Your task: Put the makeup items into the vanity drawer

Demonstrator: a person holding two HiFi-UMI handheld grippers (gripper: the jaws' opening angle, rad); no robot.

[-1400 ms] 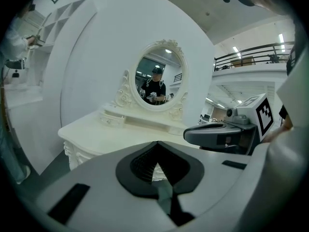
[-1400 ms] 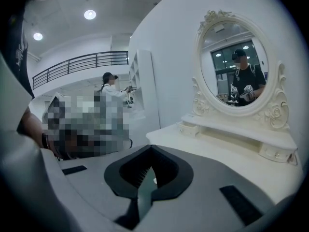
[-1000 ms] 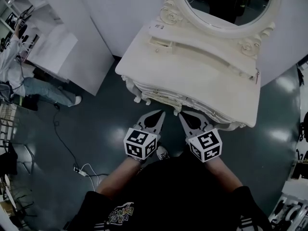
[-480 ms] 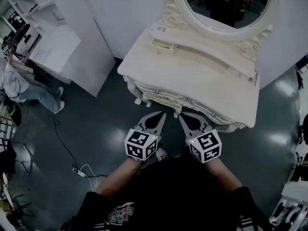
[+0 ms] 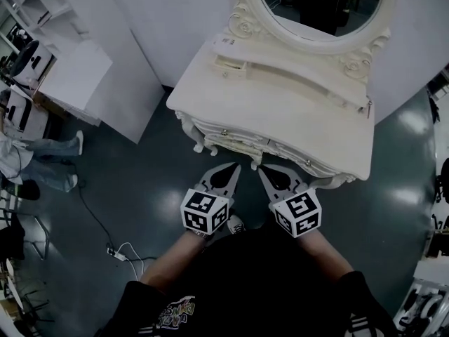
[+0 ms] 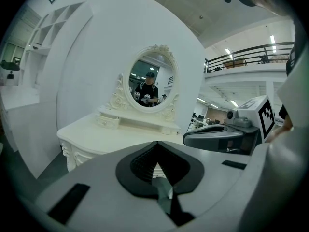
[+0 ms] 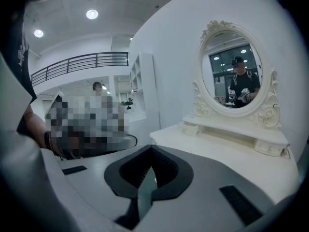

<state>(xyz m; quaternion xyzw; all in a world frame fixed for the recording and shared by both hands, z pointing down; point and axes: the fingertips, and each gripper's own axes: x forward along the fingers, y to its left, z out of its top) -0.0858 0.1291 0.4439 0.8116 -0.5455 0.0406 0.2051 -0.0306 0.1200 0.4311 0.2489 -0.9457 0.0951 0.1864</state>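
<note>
We hold both tongs low over the dark floor (image 5: 140, 181), side by side and pointing at the front of the cream vanity counter (image 5: 280, 111). The left tongs (image 5: 233, 167) are pressed together at the tips with nothing between them, and their own view shows the same (image 6: 155, 144). The right tongs (image 5: 262, 170) are likewise closed and empty, which their view confirms (image 7: 150, 149). The 2 tips are near each other but apart, just short of the counter's carved front edge. The drawer fronts (image 5: 235, 142) with their small knobs sit flush, shut, right ahead of the tips. A smaller drawer (image 5: 228, 62) sits shut on the raised shelf under the oval mirror (image 5: 319, 5). A white cable (image 5: 123, 250) lies on the floor to our left.
</note>
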